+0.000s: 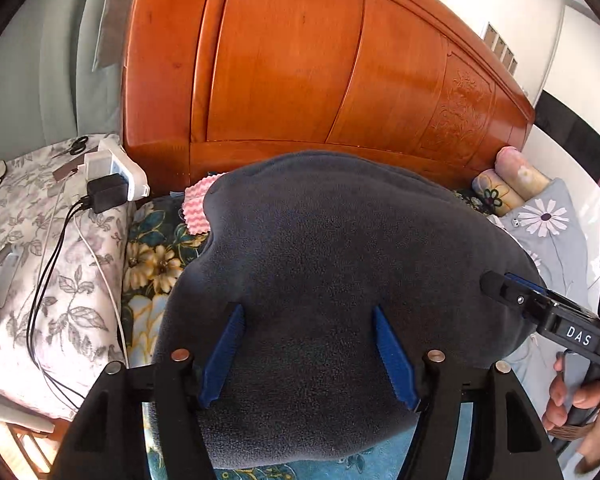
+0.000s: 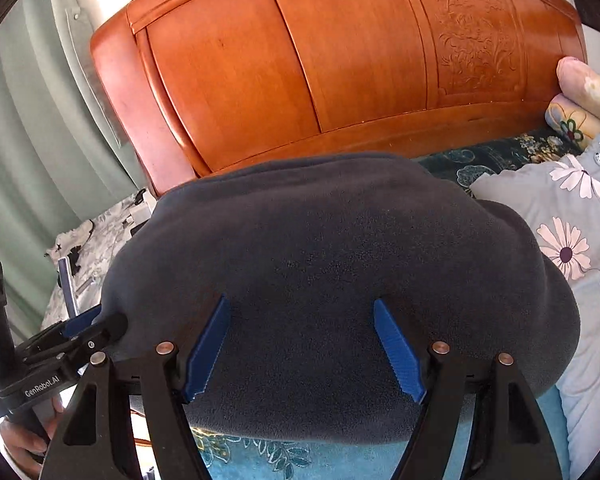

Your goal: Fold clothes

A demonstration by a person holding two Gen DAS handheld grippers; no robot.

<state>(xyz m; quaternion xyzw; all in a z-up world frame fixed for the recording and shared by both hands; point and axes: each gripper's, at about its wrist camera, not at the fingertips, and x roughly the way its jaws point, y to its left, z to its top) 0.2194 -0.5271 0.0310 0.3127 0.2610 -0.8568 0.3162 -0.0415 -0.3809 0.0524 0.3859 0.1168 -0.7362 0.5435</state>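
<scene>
A dark grey fleece garment (image 1: 332, 264) lies as a folded mound on the bed; it also fills the right wrist view (image 2: 332, 256). My left gripper (image 1: 308, 312) is open, its blue fingers spread over the garment's near edge. My right gripper (image 2: 302, 304) is open too, its blue fingers spread over the fleece. In the left wrist view the right gripper's tip (image 1: 496, 284) rests at the garment's right edge. In the right wrist view the left gripper's tip (image 2: 108, 328) rests at its left edge. Neither holds any cloth.
An orange wooden headboard (image 1: 300, 60) stands behind the garment. A floral bedside surface (image 1: 60, 264) at left carries a charger (image 1: 106, 194), cables and scissors (image 1: 76, 146). A pink textured cloth (image 1: 196, 208) lies behind the fleece. A grey daisy quilt (image 2: 572, 248) and rolled pillows (image 2: 580, 96) lie at right.
</scene>
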